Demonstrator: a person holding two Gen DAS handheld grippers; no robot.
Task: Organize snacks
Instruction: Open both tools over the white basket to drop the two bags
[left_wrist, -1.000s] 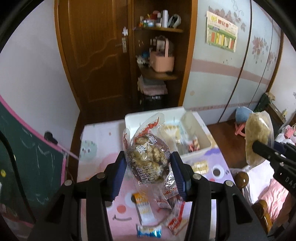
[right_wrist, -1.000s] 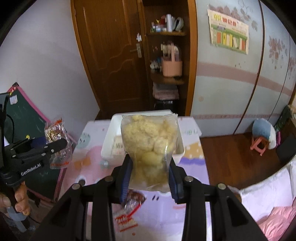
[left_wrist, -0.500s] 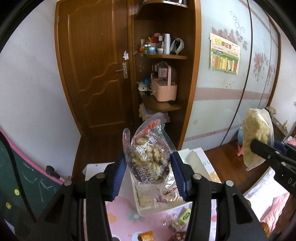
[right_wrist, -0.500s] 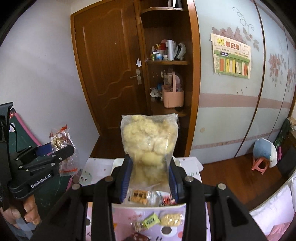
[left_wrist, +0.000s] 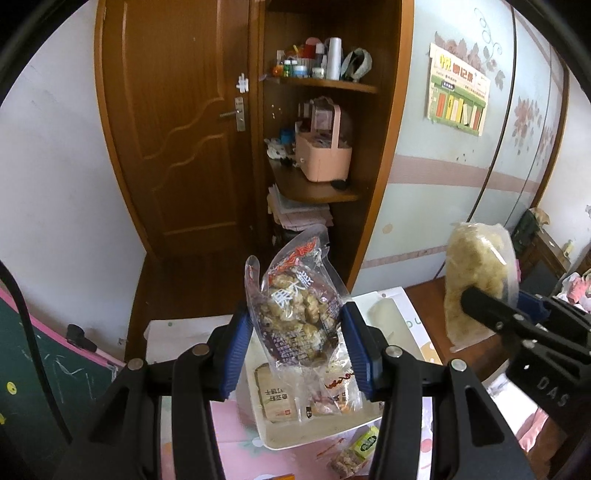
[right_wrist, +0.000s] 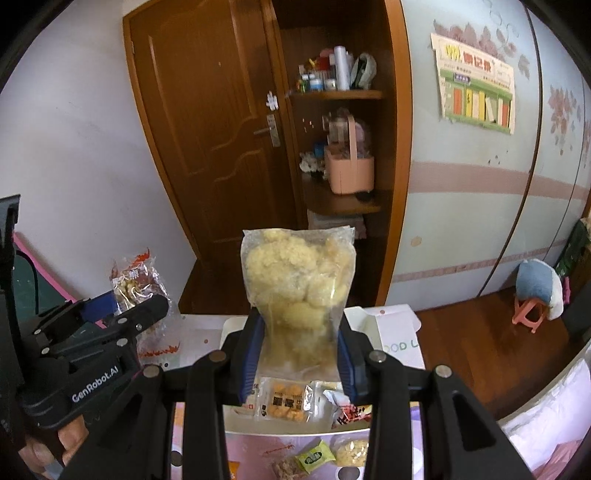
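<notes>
My right gripper (right_wrist: 298, 354) jaws clamp pale snack bag (right_wrist: 297, 280) upright above white bin (right_wrist: 391, 325); left gripper (right_wrist: 122, 314) holds printed bag (right_wrist: 135, 280).

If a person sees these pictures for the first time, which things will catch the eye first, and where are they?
First come two snack bags held upright in mid-air: a clear bag of pale puffed snacks clamped in the right hand-held gripper, and a printed bag of brown snacks clamped in the left hand-held gripper. Below them a white bin on the table holds small snack packets. Behind stand a brown wooden door and a pink basket on a shelf.
</notes>
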